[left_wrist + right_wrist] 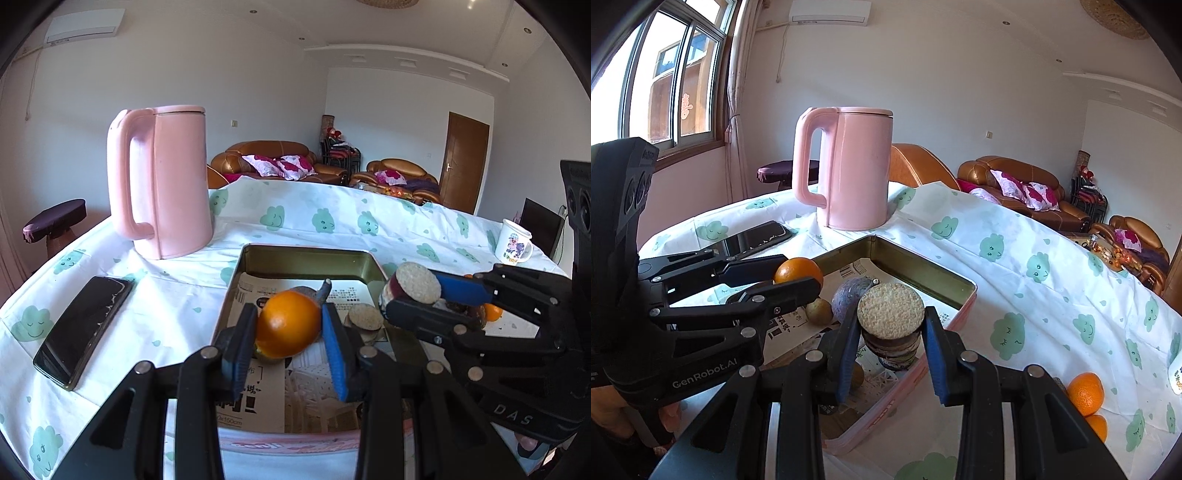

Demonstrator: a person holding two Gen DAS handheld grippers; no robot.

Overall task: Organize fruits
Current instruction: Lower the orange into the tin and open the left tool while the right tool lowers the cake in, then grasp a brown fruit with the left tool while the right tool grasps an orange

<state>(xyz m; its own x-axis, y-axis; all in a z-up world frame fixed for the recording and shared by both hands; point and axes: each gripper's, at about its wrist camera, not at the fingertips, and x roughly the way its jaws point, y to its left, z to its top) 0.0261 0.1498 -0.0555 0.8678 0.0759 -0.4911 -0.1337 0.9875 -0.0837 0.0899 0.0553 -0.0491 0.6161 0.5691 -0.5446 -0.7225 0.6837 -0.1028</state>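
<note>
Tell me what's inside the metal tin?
Inside the tin: printed paper, a purple fruit, a small brownish fruit. The grippers hide some of the floor.

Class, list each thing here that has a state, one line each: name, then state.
left gripper: shut on the orange
right gripper: shut on the cut fruit piece
tin tray: open, paper-lined, holding fruit
pink kettle: upright, lid shut
phone: flat, screen dark
mug: upright

Probably a home living room, leather sofas (280, 162), clothed table (332, 221), kettle (166, 181)
</note>
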